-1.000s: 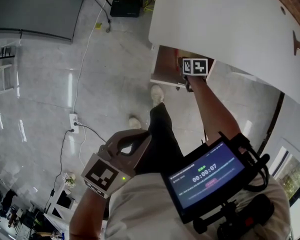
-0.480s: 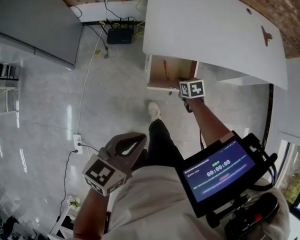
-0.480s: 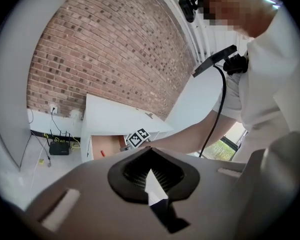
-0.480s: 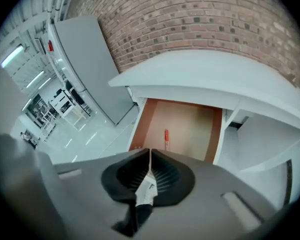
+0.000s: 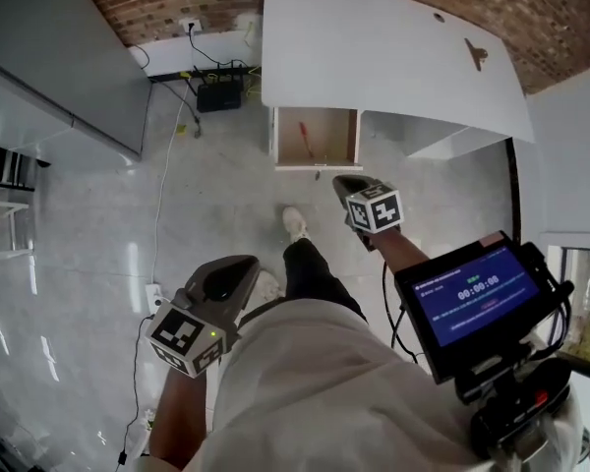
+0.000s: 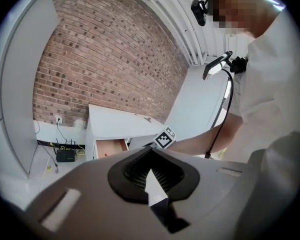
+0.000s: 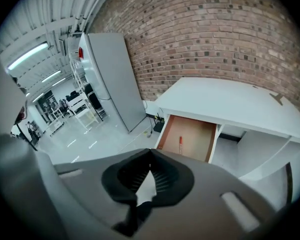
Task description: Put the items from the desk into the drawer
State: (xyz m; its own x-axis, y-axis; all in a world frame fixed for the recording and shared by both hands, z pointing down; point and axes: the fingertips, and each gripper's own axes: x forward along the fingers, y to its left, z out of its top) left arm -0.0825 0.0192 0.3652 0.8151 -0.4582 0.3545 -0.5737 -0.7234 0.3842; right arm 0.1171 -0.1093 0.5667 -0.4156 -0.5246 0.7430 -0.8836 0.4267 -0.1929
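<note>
Right gripper (image 5: 350,185), closed and empty, faces the open drawer (image 5: 334,138) holding a red pen (image 5: 304,133) lying front-to-back; the small dark object (image 5: 477,54) on the desk (image 5: 374,57) lies beyond and rightward, farther from the closed, empty left gripper (image 5: 226,277).

Drawer (image 5: 315,138) is out under the worktop's (image 5: 374,57) left end, with a slim pen-like item (image 5: 303,132) lying in it. Small object (image 5: 477,54) on the worktop, far right. Router (image 5: 219,96) on the floor left of the drawer. Right gripper (image 5: 349,185) is just before the drawer, left gripper (image 5: 226,275) well back.
</note>
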